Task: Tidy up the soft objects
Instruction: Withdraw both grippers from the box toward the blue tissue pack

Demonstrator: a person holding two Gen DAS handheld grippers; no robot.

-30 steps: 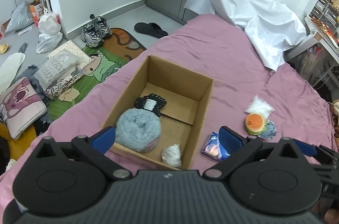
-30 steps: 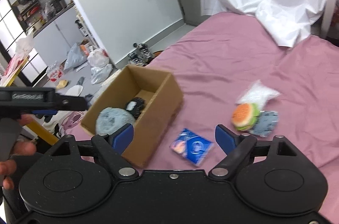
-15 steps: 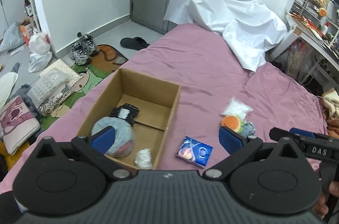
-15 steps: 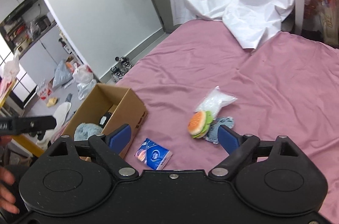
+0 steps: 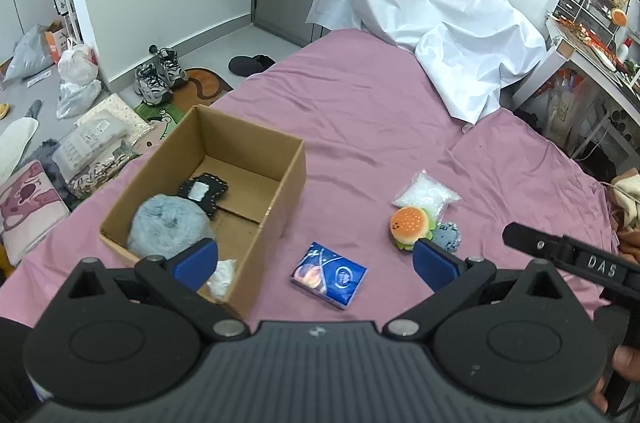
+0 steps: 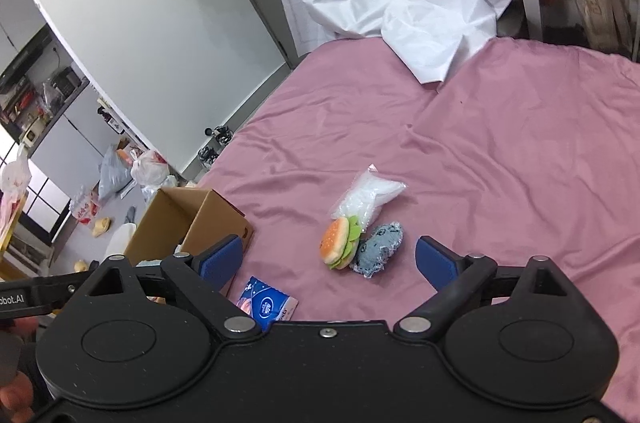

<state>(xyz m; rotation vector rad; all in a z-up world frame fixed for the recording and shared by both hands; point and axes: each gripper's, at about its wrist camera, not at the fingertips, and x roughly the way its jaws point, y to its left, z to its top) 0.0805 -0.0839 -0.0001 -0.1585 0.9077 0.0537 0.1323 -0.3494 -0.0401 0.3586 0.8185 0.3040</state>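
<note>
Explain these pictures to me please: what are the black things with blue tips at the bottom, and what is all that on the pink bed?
No robot here: a person carries a hand-held gripper in each hand, each with a camera looking along its two blue-padded fingers. One picture is from the left gripper, the other from the right gripper. Both are open and hold nothing.

On the pink bed sheet stands a cardboard box with a fluffy blue ball, a black patch and a small white wad inside. Outside the box lie a blue tissue pack, a burger toy, a clear bag and a small blue fuzzy thing.
</note>
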